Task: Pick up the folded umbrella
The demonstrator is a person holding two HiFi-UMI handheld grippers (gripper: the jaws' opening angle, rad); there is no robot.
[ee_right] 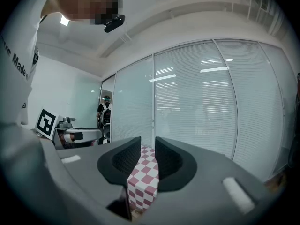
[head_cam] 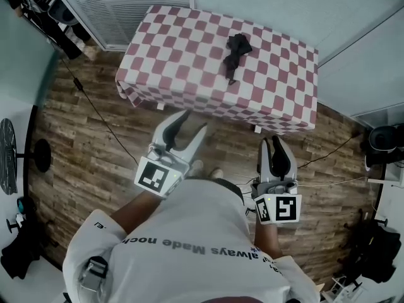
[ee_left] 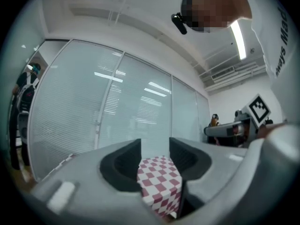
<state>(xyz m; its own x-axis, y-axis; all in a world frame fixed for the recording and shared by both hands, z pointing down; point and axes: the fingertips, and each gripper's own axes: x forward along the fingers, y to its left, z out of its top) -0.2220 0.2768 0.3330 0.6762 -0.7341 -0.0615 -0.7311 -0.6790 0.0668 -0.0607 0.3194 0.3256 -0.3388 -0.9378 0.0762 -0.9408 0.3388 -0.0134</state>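
The folded umbrella point(head_cam: 235, 52), black and crumpled, lies on the far right part of a table with a red and white check cloth point(head_cam: 177, 49). Both grippers hover level over the wooden floor, short of the table's near edge. My left gripper point(head_cam: 192, 122) has its jaws spread, with nothing between them. My right gripper point(head_cam: 273, 142) holds its jaws almost together and empty. In the left gripper view only a corner of the table point(ee_left: 159, 182) shows between the jaws of the left gripper point(ee_left: 154, 149). The right gripper point(ee_right: 147, 146) frames the table point(ee_right: 143, 182) the same way. Neither gripper view shows the umbrella.
Glass partitions with blinds point(head_cam: 126, 5) stand behind the table. A cable point(head_cam: 95, 112) runs across the floor on the left, near a black round stand point(head_cam: 7, 156). Dark bags point(head_cam: 379, 257) sit at the lower right. A person point(ee_left: 23, 93) stands off to the left.
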